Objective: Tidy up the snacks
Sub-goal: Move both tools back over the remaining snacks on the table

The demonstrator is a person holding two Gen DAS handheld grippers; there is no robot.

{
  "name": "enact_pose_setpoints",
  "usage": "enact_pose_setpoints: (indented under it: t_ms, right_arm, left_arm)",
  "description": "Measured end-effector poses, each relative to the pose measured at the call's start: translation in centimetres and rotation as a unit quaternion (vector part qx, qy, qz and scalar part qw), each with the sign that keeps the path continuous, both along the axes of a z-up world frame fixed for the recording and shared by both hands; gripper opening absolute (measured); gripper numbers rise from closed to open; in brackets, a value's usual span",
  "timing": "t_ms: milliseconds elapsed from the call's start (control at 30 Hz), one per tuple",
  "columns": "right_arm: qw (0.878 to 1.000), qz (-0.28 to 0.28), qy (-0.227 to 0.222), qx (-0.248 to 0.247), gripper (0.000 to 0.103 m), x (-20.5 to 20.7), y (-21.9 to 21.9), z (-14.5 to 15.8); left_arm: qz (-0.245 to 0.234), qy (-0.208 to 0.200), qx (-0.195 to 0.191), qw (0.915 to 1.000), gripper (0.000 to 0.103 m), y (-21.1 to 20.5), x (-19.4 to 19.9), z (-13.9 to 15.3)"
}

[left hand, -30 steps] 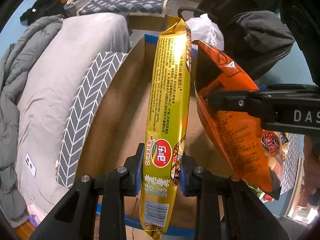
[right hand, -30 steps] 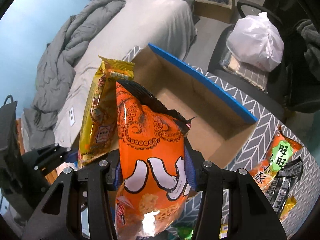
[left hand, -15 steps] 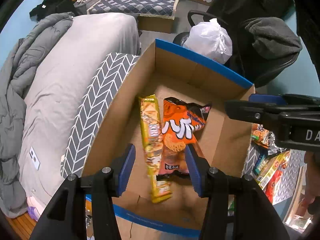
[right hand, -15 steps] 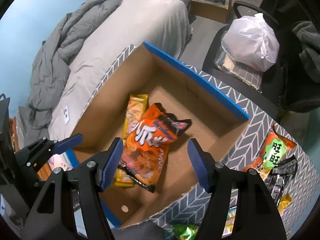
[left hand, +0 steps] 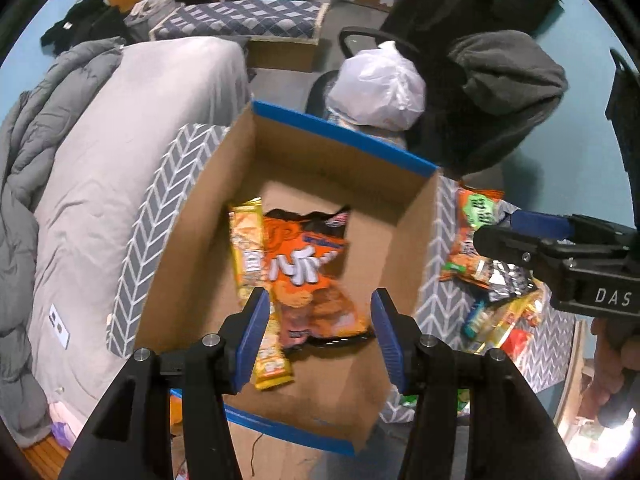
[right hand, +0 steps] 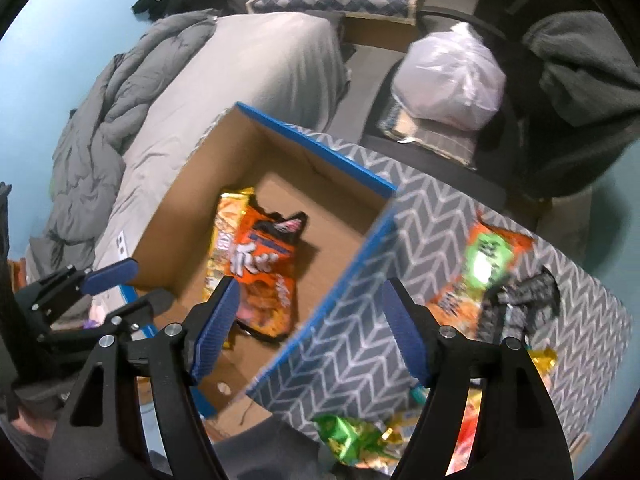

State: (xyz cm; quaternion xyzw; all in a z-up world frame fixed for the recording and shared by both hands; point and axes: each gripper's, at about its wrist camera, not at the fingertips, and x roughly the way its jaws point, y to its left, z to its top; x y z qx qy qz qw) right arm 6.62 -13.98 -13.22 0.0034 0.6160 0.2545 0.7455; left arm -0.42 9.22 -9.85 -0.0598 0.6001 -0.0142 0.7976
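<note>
**Two Packets Boxed, Both Grippers Empty**

The orange snack bag (left hand: 308, 276) lies flat on the floor of the cardboard box (left hand: 344, 148), overlapping the long yellow packet (left hand: 250, 256) on its left. Both lie lengthwise and toward the box's left side, which leaves bare floor on the right for further items.

The left gripper (left hand: 316, 340) hangs above the box with its jaws spread and nothing between them. The right gripper (right hand: 310, 330) is likewise spread and empty, and sits over the box's right wall, toward the remaining supply.

That supply, a loose pile of snack packets (right hand: 492, 284), rests outside the box on the chevron-patterned cloth (right hand: 420, 216). Judged from this layout, the next step is another pick from the pile.
</note>
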Motion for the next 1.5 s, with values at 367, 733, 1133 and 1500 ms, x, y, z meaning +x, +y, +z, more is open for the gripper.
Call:
enact_pose_setpoints:
  t_ms: [367,733,1133,1500]
  right_arm:
    - [0.998,-0.067,0.004,-0.016,0.08,-2.7,-8.3,0.7]
    - [0.991,-0.125,0.019,-0.031,0.081,-6.5,-15.5,0.1]
    - [0.978,-0.2,0.048,-0.036,0.084,-10.1,-21.5,-1.7]
    - [0.966,-0.241,0.077,-0.055,0.084,-12.8,-23.9,-6.1]
  left_arm:
    - [-0.078,0.005,-0.007,0.9969,0.054,-6.6,-0.4,0.6]
    - [-0.154,0.006,0.004,0.988,0.063,-12.8,-1.5,0.9]
    - [-0.246,0.014,0.021,0.969,0.077,-18.9,-1.9,-0.6]
    - [-0.291,0.044,0.032,0.9551,0.077,-22.3,-1.8,-4.3]
